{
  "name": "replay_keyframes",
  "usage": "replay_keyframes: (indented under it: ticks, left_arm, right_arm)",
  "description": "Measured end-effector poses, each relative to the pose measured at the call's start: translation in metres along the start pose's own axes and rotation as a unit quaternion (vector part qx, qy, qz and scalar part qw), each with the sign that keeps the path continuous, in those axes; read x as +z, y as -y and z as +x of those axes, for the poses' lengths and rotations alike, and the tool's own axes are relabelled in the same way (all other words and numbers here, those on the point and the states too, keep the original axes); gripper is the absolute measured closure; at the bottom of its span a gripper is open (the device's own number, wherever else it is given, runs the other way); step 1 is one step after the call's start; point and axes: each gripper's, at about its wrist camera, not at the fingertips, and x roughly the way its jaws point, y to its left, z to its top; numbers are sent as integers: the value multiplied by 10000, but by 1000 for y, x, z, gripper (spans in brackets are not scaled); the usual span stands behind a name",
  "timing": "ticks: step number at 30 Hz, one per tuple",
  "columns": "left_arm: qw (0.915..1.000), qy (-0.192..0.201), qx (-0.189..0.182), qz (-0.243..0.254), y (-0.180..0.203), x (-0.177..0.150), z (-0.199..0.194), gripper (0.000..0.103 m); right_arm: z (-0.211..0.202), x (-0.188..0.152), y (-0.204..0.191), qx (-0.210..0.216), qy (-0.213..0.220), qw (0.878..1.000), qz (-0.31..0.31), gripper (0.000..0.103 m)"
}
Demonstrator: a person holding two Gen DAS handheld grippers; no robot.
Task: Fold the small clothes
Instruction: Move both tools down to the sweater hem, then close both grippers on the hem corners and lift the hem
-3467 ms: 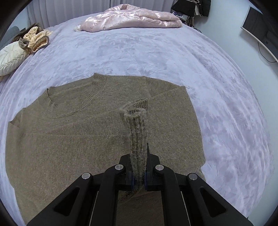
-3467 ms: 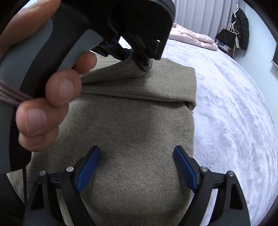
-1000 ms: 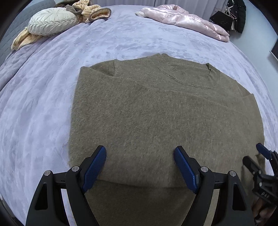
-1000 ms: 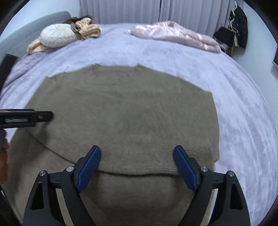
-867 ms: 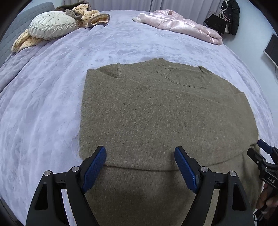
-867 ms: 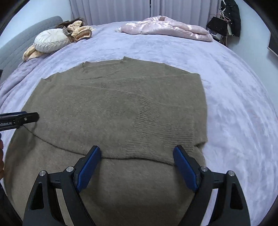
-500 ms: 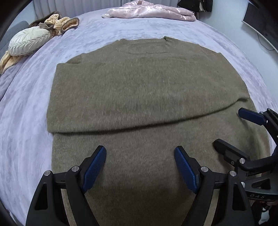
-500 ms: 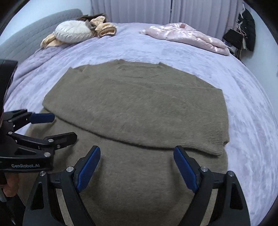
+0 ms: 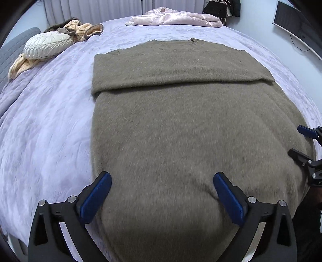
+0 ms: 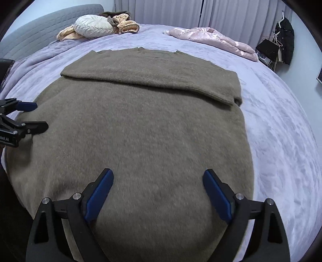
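Lying flat across the lavender bed (image 9: 50, 121), an olive-brown sweater (image 9: 181, 131) is filling the centre of both wrist views, with its sleeves already folded in across the chest as a band (image 9: 181, 68) in the upper middle of the frame. Compared with three and a half seconds ago, when the left gripper (image 9: 162, 193) was pinching a ribbed cuff and carrying it over, that cuff is now lying released on the garment and nothing is sitting between the pads. Its jaws have just been opening wider and are standing fully spread over the knit at the bottom of the frame. The right gripper (image 10: 158, 190) is also gaping wide and empty, its jaws having just been opening a little more, over the right half of the sweater. Both tools are appearing nearer the bottom hem than a second ago, with more cloth showing below the sleeve band. This is suggesting the sleeve step is finished and the person is lining up to take the hem and fold the body upward toward the collar. A pink quilt (image 9: 177, 19) and a cream cushion (image 9: 48, 45) are resting far off at the top of the frame.
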Motion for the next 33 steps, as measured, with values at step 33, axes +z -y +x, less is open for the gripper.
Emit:
replay_keyframes:
  ticks: [33]
  left_arm:
    - [9863, -166, 40, 1640, 93, -83, -31, 1]
  right_arm:
    - [-42, -73, -64, -310, 183, 9778, -2066, 9]
